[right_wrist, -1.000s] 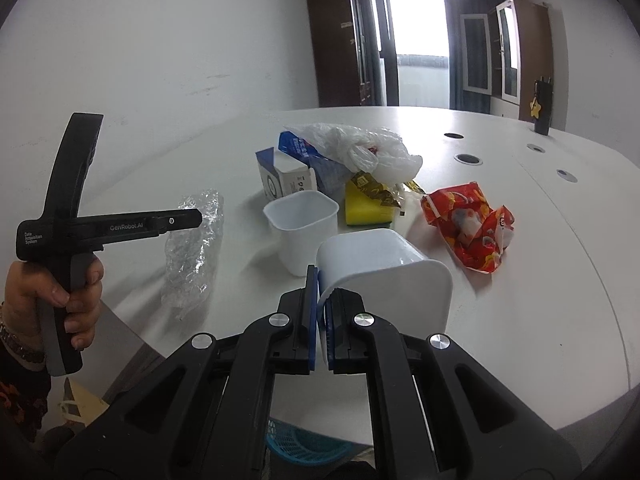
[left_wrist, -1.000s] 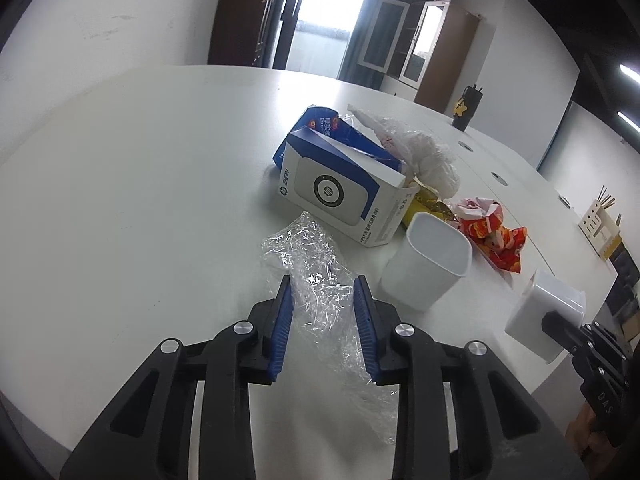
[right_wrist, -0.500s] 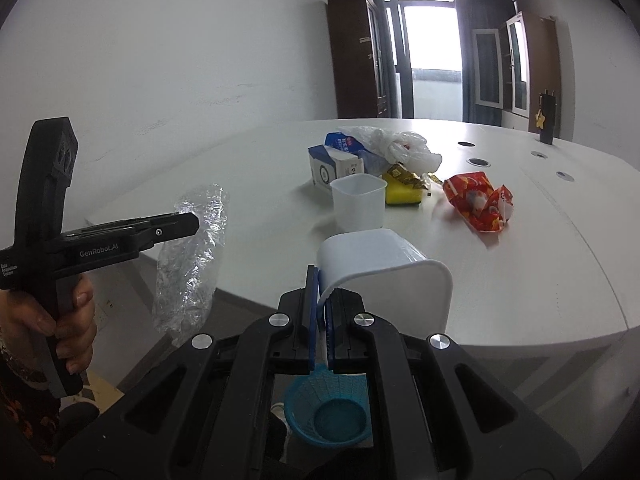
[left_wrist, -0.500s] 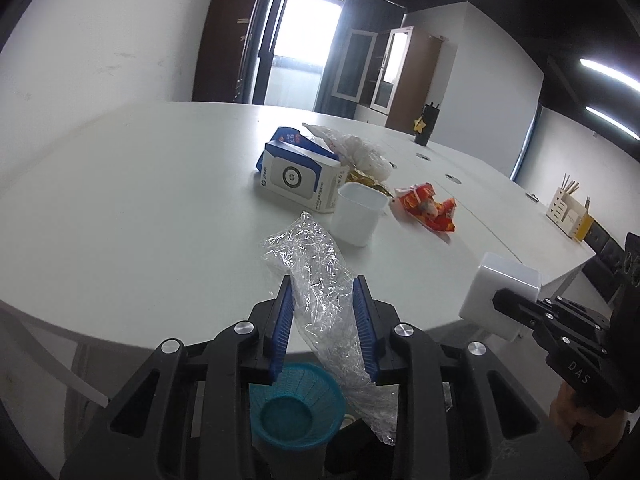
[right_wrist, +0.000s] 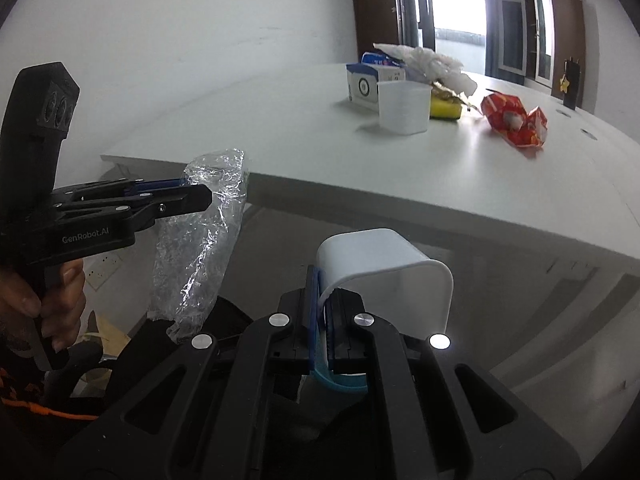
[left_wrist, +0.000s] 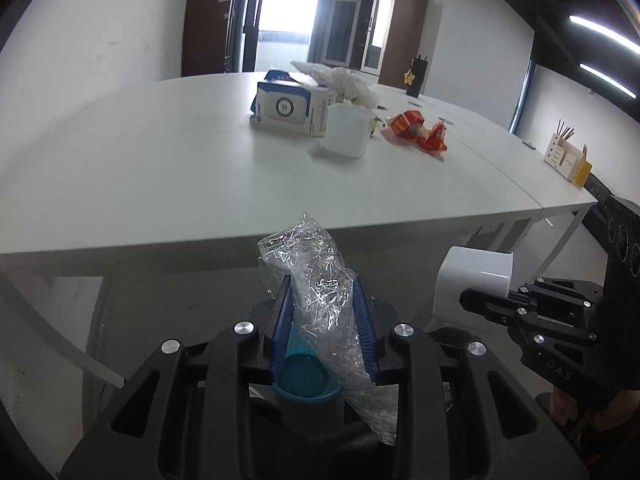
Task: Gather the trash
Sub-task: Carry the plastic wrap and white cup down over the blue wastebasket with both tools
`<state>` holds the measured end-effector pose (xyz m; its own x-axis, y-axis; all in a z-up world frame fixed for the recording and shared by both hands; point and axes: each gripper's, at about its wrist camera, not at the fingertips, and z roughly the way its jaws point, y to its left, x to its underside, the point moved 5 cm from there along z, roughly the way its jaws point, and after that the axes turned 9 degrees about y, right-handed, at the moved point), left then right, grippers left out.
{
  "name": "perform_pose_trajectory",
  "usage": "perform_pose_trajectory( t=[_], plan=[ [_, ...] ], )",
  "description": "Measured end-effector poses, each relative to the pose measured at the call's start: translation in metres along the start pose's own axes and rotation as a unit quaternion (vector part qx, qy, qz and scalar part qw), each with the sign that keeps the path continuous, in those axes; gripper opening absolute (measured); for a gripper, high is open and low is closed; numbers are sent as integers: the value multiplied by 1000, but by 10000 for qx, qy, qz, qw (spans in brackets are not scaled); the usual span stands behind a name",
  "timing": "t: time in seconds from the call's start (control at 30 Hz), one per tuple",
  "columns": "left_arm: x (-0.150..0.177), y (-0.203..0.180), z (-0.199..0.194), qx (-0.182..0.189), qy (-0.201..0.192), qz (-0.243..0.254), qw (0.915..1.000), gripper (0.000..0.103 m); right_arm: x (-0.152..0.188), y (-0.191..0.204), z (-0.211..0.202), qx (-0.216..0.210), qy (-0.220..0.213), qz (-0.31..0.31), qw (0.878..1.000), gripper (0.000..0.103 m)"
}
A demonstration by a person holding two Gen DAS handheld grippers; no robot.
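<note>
Left wrist view, past tense, clock positions relative to frame centre: left claw (left_wrist: pixel 322 332) sat at 6 o'clock, its blue pads pinching a crumpled clear plastic wrapper (left_wrist: pixel 320 296) that stuck up above the fingers and hung down at the lower right. Below it, between the fingers, a teal bin (left_wrist: pixel 306 378) showed w/ its round opening facing up. At 4 o'clock, right claw (left_wrist: pixel 466 300) gripped a white plastic cup (left_wrist: pixel 474 274), held off the worktop's near edge. White worktop (left_wrist: pixel 160 168) filled the middle. At 12 o'clock on it: a blue-and-white box (left_wrist: pixel 288 110), a second white cup (left_wrist: pixel 346 132) just right of it, a white plastic bag (left_wrist: pixel 344 80) behind, and a red snack wrapper (left_wrist: pixel 418 132) at 1 o'clock.

Right wrist view: right claw (right_wrist: pixel 322 320) at 6 o'clock, fingers pressed together on the rim wall of the white plastic cup (right_wrist: pixel 384 276), which lay tilted w/ its open mouth toward the camera. A sliver of the teal bin (right_wrist: pixel 340 380) showed under the fingers. At 9 o'clock, a hand (right_wrist: pixel 44 300) held the left claw (right_wrist: pixel 200 198) w/ the clear plastic wrapper (right_wrist: pixel 200 240) dangling, off the worktop (right_wrist: pixel 320 148) edge. At 1 o'clock: box (right_wrist: pixel 364 88), second cup (right_wrist: pixel 402 106), a yellow sponge (right_wrist: pixel 446 108) beside it, snack wrapper (right_wrist: pixel 514 120).
</note>
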<state>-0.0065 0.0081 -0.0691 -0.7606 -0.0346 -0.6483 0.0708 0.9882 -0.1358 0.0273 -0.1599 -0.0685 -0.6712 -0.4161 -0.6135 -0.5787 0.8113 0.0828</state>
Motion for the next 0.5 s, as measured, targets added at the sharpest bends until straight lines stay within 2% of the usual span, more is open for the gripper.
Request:
perform_pose_trajectory(
  t=[0.27,0.5],
  plan=[
    [33,13,56,-143,609,-104,9980,29,23,-2,46,-34,479,107,9988,3],
    [44,26,101,-218,964,-198,9949,29,36,-13,86,-9,909,254,9955,3]
  ],
)
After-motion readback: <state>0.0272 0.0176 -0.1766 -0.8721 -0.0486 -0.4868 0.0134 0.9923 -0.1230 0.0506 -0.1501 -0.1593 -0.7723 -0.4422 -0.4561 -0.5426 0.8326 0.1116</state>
